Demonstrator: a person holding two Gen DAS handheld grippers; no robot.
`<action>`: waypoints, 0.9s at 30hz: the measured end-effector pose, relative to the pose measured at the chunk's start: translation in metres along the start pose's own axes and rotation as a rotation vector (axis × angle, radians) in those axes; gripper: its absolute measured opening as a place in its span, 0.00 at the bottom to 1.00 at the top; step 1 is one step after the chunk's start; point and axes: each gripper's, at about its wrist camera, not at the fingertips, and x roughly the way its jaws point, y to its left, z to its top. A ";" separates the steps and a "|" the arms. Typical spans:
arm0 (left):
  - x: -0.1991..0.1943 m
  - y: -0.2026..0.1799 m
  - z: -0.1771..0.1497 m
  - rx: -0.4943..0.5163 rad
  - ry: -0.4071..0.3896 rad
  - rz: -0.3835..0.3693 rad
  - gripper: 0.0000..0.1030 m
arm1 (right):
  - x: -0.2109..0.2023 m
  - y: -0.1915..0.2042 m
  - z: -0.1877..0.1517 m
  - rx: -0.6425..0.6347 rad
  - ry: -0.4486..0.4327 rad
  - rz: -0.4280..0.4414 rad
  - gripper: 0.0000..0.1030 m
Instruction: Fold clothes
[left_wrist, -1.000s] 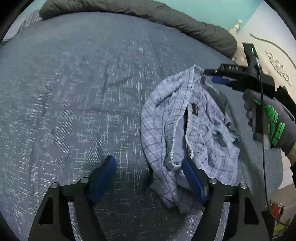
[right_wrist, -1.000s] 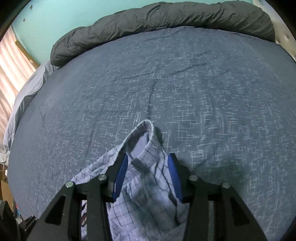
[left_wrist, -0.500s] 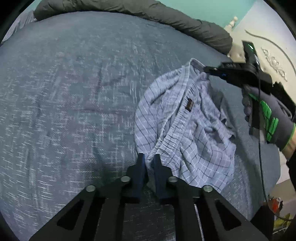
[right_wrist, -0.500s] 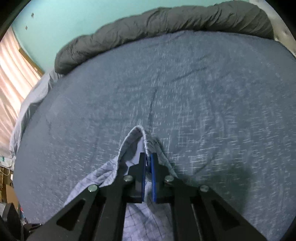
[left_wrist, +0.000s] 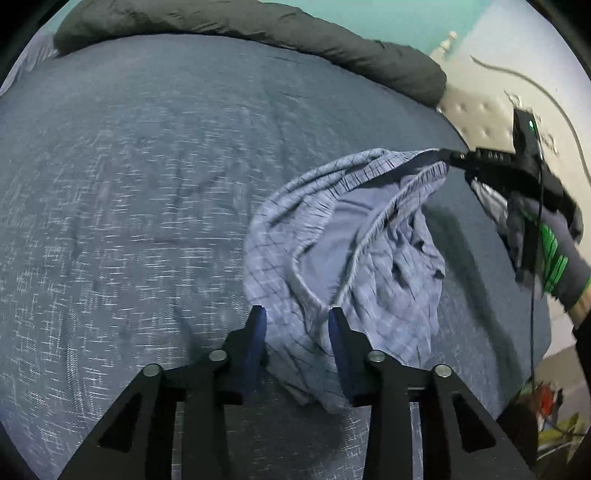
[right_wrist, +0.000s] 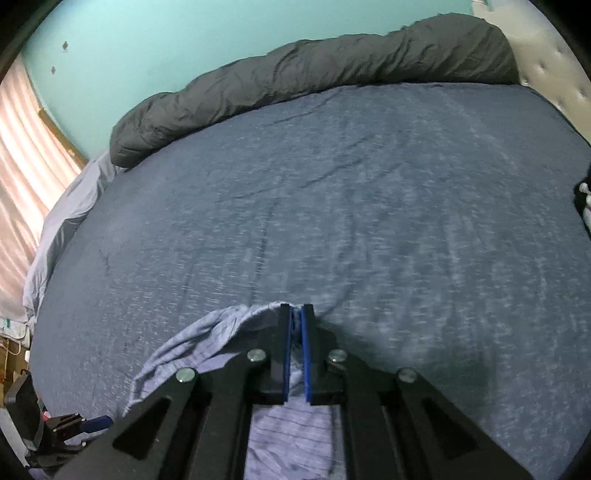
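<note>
Light blue checked shorts (left_wrist: 354, 236) with an elastic waistband lie bunched on the dark blue bed (left_wrist: 147, 184). My left gripper (left_wrist: 295, 317) is open, its blue pads on either side of the near waistband fold. My right gripper (right_wrist: 295, 317) is shut on the far waistband edge (right_wrist: 258, 314) and lifts it off the bed; it also shows in the left wrist view (left_wrist: 447, 155), held by a gloved hand, with the cloth stretched toward it.
A rolled dark grey duvet (right_wrist: 332, 62) lies along the far side of the bed. A cream tufted headboard (left_wrist: 476, 110) is at the right, a curtain (right_wrist: 22, 147) at the left. Clutter (left_wrist: 550, 406) sits on the floor beyond the bed's right edge.
My left gripper, shut on the waistband half a second ago, has opened around it. My right gripper stays shut and has pulled its edge up and away, spreading the shorts.
</note>
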 end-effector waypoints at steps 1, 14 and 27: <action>0.003 -0.004 0.000 0.017 0.002 0.008 0.40 | -0.001 -0.003 -0.001 0.007 -0.002 0.002 0.04; 0.046 -0.002 0.022 0.082 0.065 0.056 0.23 | -0.003 -0.029 -0.025 0.071 -0.003 0.045 0.04; -0.019 0.025 0.060 0.007 -0.158 0.116 0.08 | -0.056 0.000 -0.019 0.011 -0.069 0.125 0.04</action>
